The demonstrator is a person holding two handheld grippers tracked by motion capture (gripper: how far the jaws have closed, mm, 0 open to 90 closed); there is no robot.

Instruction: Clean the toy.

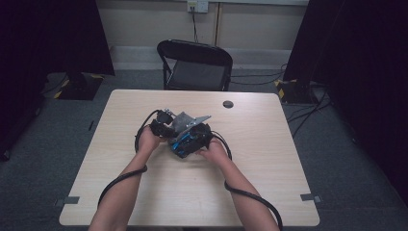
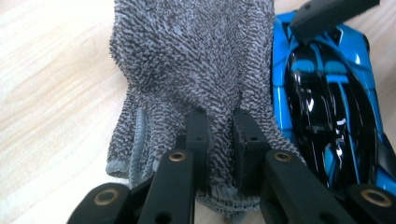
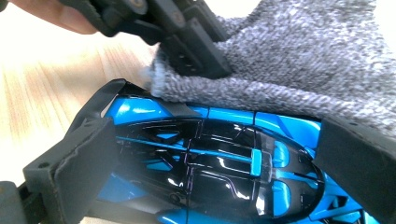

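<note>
A glossy blue and black toy car (image 3: 205, 140) lies on the wooden table (image 1: 269, 159). My right gripper (image 3: 219, 161) is shut on it, one pad at each end of its body. A grey terry cloth (image 2: 187, 60) is draped against the car's side and top. My left gripper (image 2: 219, 140) is shut on a fold of this cloth, with its jaws nearly together. In the high view both grippers meet at mid-table: the left gripper (image 1: 166, 126) is beside the cloth (image 1: 185, 121), and the right gripper (image 1: 196, 138) is at the car (image 1: 182, 147). In the right gripper view, the left gripper (image 3: 187, 44) presses the cloth (image 3: 303, 70) just above the car.
A small dark round disc (image 1: 228, 104) lies near the table's far edge. A black folding chair (image 1: 197, 65) stands behind the table. Cables trail from both grippers along the forearms toward the near edge.
</note>
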